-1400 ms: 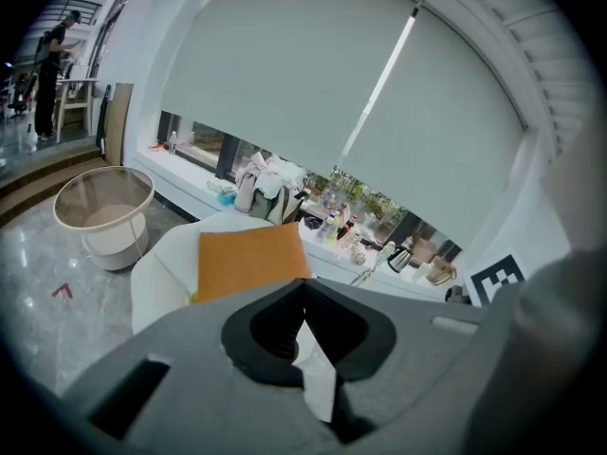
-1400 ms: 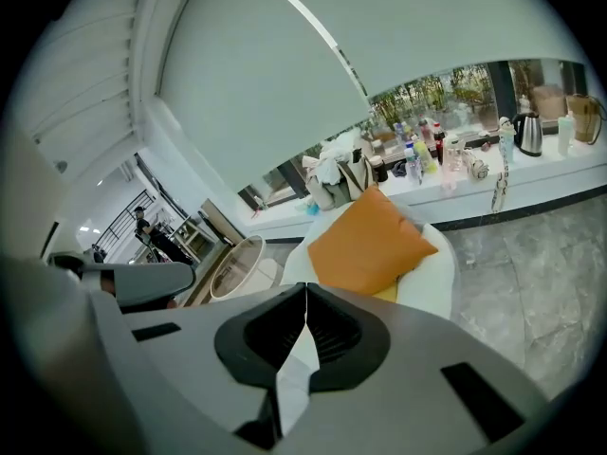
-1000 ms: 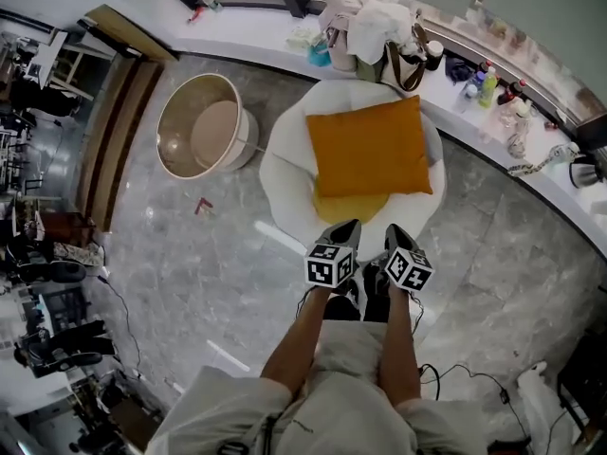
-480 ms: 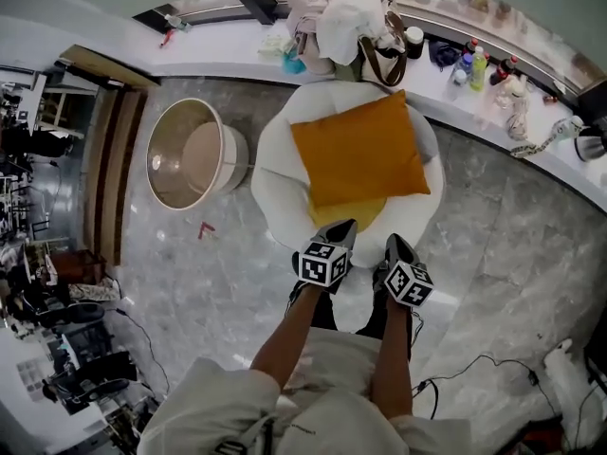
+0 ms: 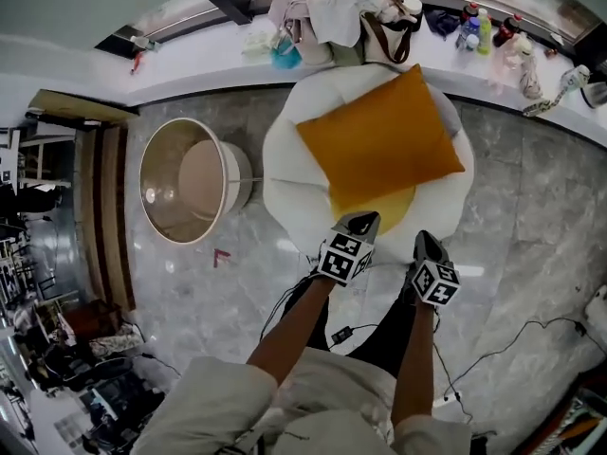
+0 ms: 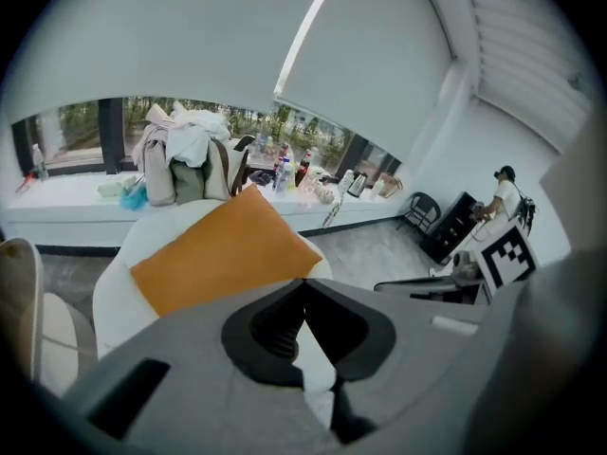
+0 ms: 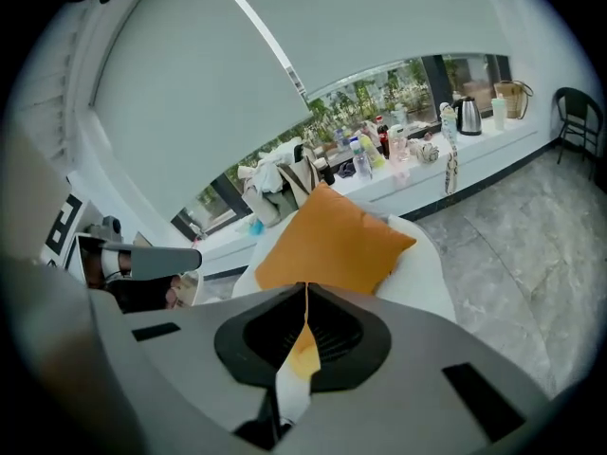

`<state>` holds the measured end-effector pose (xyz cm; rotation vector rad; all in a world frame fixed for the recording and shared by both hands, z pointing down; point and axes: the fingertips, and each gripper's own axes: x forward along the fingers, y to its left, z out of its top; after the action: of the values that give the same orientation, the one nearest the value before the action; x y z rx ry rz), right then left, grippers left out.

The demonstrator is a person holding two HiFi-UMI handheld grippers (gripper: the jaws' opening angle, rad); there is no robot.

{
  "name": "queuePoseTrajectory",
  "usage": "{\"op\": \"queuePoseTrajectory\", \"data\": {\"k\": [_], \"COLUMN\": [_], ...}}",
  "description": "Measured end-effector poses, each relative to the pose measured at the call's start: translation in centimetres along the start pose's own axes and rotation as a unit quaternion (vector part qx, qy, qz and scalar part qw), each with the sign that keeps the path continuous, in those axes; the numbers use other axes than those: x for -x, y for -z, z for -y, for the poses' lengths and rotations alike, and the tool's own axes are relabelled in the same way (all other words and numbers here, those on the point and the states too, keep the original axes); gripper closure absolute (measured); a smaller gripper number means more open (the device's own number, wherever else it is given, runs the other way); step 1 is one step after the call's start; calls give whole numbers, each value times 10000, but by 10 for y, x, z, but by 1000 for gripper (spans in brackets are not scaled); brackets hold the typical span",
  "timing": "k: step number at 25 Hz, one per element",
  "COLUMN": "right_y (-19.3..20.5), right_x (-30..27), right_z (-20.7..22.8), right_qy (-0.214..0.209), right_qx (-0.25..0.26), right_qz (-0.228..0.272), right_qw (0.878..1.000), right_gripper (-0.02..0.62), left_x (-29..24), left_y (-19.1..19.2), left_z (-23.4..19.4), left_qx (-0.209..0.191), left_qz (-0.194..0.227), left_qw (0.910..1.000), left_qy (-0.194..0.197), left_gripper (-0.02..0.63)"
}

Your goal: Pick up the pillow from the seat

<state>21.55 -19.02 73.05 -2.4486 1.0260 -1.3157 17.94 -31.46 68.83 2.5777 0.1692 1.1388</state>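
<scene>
— The orange pillow lay right there on the round white seat, turned like a diamond. One corner aimed at the window and a yellow cushion peeked out under its near edge.

— And the claws, where were they?

— Both were short of it, at the front rim of the seat and pointing down and forward. The left claw had its jaws pressed together with nothing between them. The right claw was the same, tips meeting and empty.

— So the pillow was dead ahead?

— Ahead and a touch beyond, yes. Each claw looked straight over its closed tips at the orange cover. The near edge ran crosswise in front of the pair, and the long diagonal ran away from the person.

— Which one was closer?

— The left, I reckoned. Its tip stood just beside the pillow's near left corner, over the yellow cushion. The right hung a little further back, off the seat's front edge.

— Neither touching?

— Neither, as far as I could see. To my eye both would have to open before they could take that edge.
</scene>
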Motion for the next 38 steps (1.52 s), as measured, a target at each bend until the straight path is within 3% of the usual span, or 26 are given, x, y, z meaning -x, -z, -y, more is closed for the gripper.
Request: {"op": "queuePoseTrajectory", "data": {"k": [4,13,20,26,29,32,38], "right_y": [25,46,59,69,75,73,69], "right_x": [-13,-48,-101,-137,-161,-181,-213], "right_z": [-11,6,33,77,94,103,119], "right_qy": [-21,-112,-433,-519,-611,-826,-1157], "right_qx": [-334,-372,-339,-897,-1276,-1463,-1740], "right_qz": [180,102,-210,-111,-47,-24,83], "right_qw": [9993,9992,9983,9946,9899,9858,9779], "right_gripper": [586,586,584,567,542,472,428], "left_x": [5,-25,-68,-106,-123,-144,-167], "left_y": [11,35,72,97,100,103,115], "left_z": [-27,-59,-62,-58,-59,-56,-44], "left_qx": [-300,-114,-111,-52,39,94,212], "left_qz": [-83,-218,-754,-1245,-1333,-1404,-1579], "left_qw": [9995,9996,9968,9916,9900,9888,9863], "left_qy": [72,-127,-231,-355,-464,-496,-428], "left_gripper": [597,597,597,597,597,597,597]}}
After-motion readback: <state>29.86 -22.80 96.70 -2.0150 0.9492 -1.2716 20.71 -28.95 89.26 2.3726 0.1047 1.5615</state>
